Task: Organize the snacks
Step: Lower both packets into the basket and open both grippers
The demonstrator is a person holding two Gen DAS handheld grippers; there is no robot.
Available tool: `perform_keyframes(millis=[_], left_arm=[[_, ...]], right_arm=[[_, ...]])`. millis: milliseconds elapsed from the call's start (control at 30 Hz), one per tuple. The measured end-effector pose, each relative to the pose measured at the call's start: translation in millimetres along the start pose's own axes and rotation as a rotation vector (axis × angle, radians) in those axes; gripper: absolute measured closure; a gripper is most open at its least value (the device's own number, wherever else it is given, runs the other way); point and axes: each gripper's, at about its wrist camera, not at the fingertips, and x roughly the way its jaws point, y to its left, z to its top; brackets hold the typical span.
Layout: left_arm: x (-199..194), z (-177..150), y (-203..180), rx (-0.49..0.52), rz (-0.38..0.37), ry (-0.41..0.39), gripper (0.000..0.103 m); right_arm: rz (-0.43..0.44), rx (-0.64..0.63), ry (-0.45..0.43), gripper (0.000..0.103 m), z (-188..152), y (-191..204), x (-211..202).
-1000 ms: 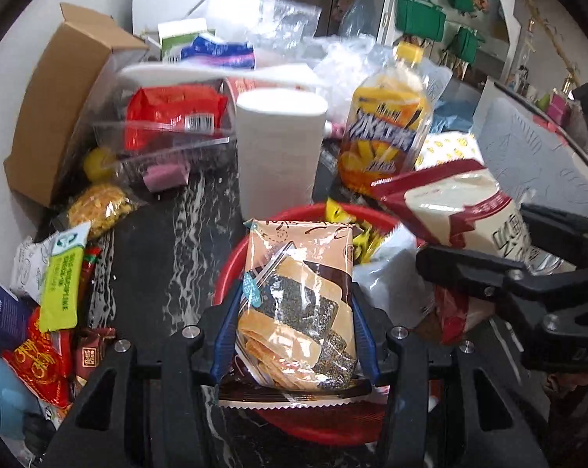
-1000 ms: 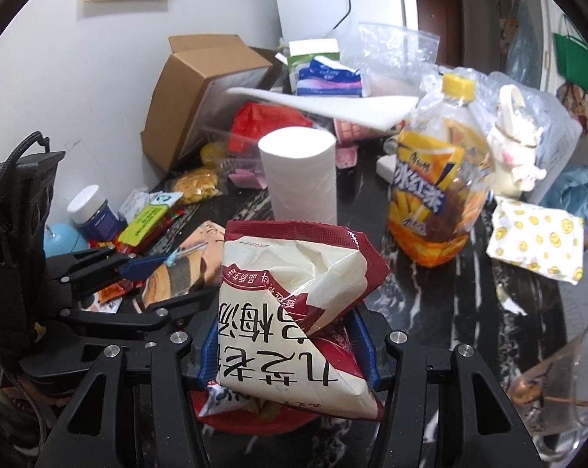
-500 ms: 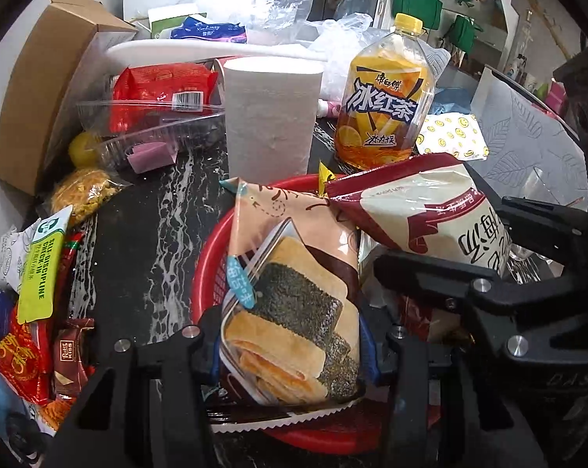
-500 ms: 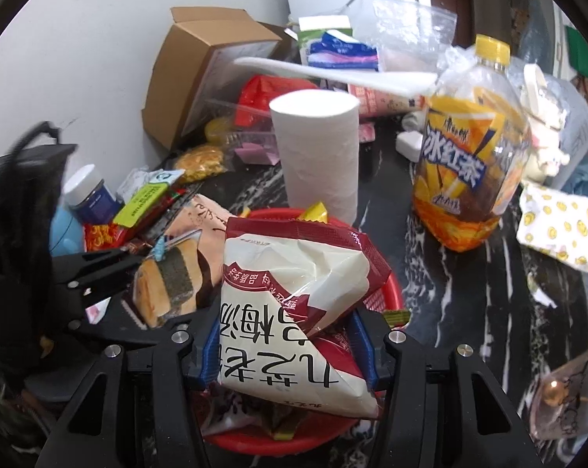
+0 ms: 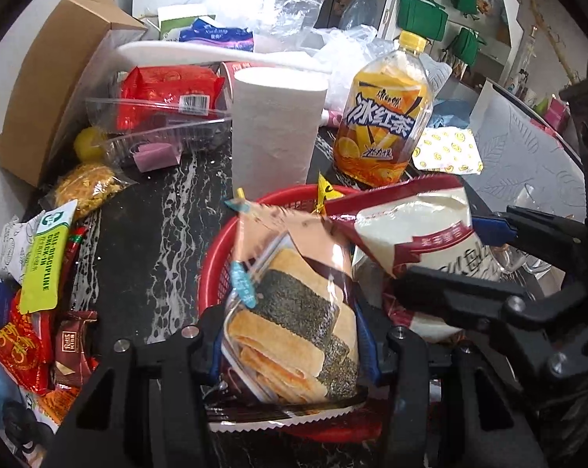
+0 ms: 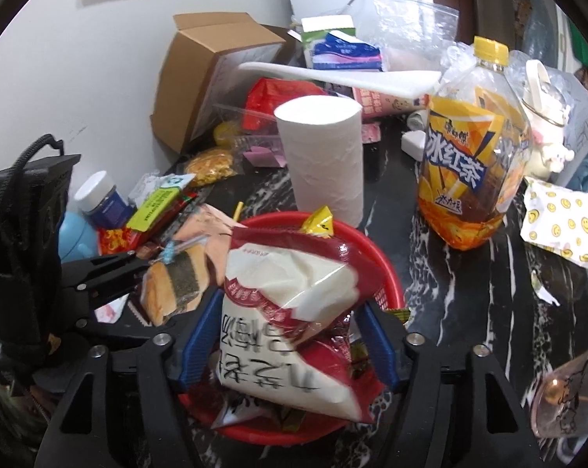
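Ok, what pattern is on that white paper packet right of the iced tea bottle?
Yellow smiley faces on the white paper packet, clearest in the right wrist view.

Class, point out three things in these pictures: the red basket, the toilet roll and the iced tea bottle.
red basket [image 6: 387,273], right wrist view, right rim.
toilet roll [image 6: 325,163], right wrist view, side wall.
iced tea bottle [image 5: 379,124], left wrist view, label.

Black marble table [image 6: 469,280]: red basket [image 6: 387,269], paper roll [image 6: 321,156], tea bottle [image 6: 473,156], cardboard box [image 6: 212,66].

Paper roll [image 5: 276,128] behind basket [image 5: 212,273]; bottle [image 5: 383,117] right of roll.
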Motion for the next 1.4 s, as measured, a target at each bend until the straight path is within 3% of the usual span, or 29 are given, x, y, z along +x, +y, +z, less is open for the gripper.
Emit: perform_keyframes(millis=[233,300,367,433,1033,1300,1400], left_arm=[[-15,0,-6,0.017,0.015,-0.036,0.052],[-19,0,-7,0.017,0.023,-0.045,0.052],[-22,0,-7,0.013,0.026,-0.050,0.052],[-25,0,-7,0.011,0.032,-0.054,0.052],[-27,-6,4,-0.019,0.066,-0.050,0.052],[-31,-3,-4,0.007,0.088,-0.046,0.052],[-38,0,-9,0.023,0.104,-0.053,0.052]], right_arm=[[0.005,0.037,-0.032,0.032,-11,-8,-21],[0.010,0.055,-0.035,0.051,-12,-10,-25],[0.005,0.062,-0.037,0.056,-14,-11,-26],[0.009,0.051,-0.036,0.070,-14,-9,-24],[-0.035,0.006,-0.048,0.072,-14,8,-15],[-0.069,-0.010,-0.048,0.069,-14,14,-24],[-0.080,-0.010,-0.056,0.064,-13,14,-30]])
